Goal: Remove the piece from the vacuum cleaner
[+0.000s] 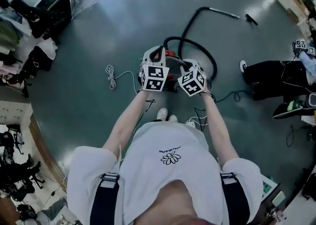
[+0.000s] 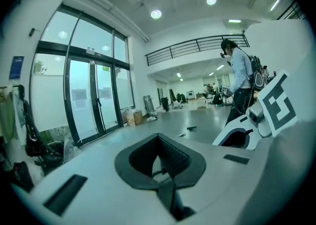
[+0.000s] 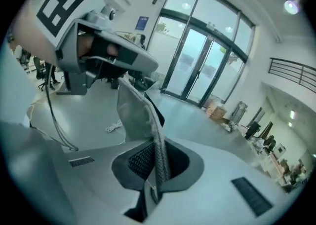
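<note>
Right claw [image 3: 157, 169] clamping grey piece [image 3: 134, 115], vacuum [image 1: 171, 55] half-hidden

Grey flat piece [image 3: 134, 115] upright (lower edge pinched); vacuum cleaner [image 1: 171, 54] on floor [image 1: 98, 46].

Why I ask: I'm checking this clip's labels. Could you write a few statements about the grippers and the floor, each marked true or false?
1. The right gripper has its jaws shut on a grey piece. True.
2. The left gripper holds a second piece. False: nothing is between its jaws.
3. The vacuum cleaner stands on a table. False: it stands on the floor.
4. A white cord lies on the floor beside the vacuum cleaner. True.
</note>
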Demonstrator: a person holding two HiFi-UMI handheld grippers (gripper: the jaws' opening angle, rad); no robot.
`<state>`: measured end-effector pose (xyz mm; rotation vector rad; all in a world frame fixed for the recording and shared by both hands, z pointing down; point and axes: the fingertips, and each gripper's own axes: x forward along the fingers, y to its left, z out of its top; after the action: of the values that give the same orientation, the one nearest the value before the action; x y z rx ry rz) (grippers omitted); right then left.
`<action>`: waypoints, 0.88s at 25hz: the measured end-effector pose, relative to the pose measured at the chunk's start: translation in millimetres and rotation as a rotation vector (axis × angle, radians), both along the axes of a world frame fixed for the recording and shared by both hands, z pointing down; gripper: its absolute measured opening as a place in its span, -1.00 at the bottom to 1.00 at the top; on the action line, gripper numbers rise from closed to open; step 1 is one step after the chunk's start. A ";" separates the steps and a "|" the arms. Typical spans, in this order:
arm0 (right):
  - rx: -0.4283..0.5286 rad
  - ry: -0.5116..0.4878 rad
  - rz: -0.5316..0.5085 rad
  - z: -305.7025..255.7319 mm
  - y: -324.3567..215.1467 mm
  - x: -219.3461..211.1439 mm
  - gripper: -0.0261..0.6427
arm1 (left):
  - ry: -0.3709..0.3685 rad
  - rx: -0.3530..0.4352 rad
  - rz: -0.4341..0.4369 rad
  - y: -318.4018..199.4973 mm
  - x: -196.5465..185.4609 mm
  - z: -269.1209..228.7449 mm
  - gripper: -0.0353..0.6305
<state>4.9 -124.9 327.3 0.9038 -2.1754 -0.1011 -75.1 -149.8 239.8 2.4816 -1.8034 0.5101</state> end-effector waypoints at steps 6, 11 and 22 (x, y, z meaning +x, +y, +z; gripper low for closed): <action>0.124 -0.353 0.204 -97.5 -32.3 -1.8 -0.85 | 0.019 0.120 -0.019 -2.8 -10.8 -45.0 -0.88; 0.195 -0.561 0.296 -154.7 -39.2 -7.3 -0.85 | 0.094 0.212 -0.066 0.7 -35.4 -100.1 -0.88; 0.220 -0.705 0.340 -181.7 -31.3 6.3 -0.85 | 0.168 0.311 -0.067 8.5 -33.5 -132.7 -0.88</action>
<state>11.2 -156.2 145.6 1.6085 -2.6299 0.1753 -108.6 -141.4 107.1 2.5439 -2.0218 0.0146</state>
